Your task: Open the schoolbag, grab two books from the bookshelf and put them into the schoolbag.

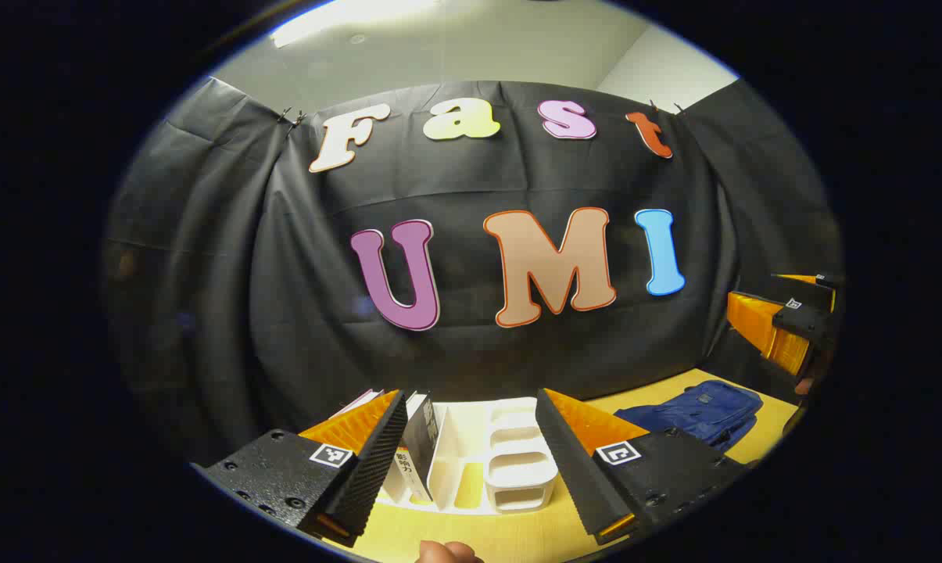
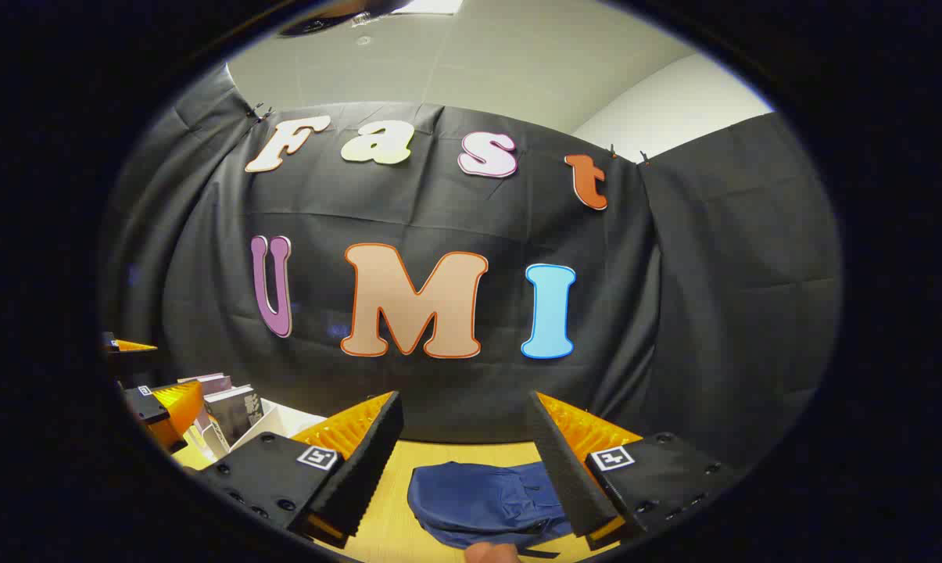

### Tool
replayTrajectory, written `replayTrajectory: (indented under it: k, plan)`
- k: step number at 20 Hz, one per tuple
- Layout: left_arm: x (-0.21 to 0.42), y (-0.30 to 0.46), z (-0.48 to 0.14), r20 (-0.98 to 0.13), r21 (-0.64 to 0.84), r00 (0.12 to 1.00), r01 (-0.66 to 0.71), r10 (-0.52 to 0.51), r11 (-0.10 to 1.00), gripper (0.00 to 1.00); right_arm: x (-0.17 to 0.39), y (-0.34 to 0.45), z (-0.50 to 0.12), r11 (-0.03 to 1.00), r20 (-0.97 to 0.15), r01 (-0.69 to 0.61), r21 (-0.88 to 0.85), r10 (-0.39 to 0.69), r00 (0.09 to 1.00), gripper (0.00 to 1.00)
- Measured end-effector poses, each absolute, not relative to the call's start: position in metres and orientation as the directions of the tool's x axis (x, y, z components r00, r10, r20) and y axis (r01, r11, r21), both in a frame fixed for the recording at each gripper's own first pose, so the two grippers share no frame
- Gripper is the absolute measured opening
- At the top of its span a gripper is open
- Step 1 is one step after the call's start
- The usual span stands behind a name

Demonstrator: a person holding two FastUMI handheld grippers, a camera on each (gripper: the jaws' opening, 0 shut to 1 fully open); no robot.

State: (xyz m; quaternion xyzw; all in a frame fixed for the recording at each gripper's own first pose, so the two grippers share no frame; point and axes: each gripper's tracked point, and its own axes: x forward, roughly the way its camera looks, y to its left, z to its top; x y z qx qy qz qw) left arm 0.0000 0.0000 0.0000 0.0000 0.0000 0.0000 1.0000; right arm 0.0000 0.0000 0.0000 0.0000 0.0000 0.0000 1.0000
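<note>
The blue schoolbag [image 2: 482,500] is seen lying flat on the yellow table [image 2: 396,532], directly ahead of the right gripper [image 2: 467,453], whose fingers are held apart, empty. The left gripper [image 1: 471,453], likewise spread, is aimed at the white bookshelf [image 1: 510,461], left of the schoolbag. Book spine lettering cannot be read.

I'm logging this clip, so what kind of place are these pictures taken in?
Probably a staged recording booth inside an ordinary room: black cloth wall draped around a yellow wooden table, with plain white ceiling above. On the table sit a white plastic bookshelf organiser holding books and a flat dark blue fabric schoolbag.
</note>
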Motion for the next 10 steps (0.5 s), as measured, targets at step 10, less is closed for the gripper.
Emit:
replayTrajectory:
  k: [10]
  plan:
    - [0.0014,-0.0054,-0.0011,-0.008,0.021,1.0,0.007,-0.007,1.0,0.96,0.007,-0.0001,-0.0017,1.0,-0.009,-0.014,0.004,0.014,1.0,0.95]
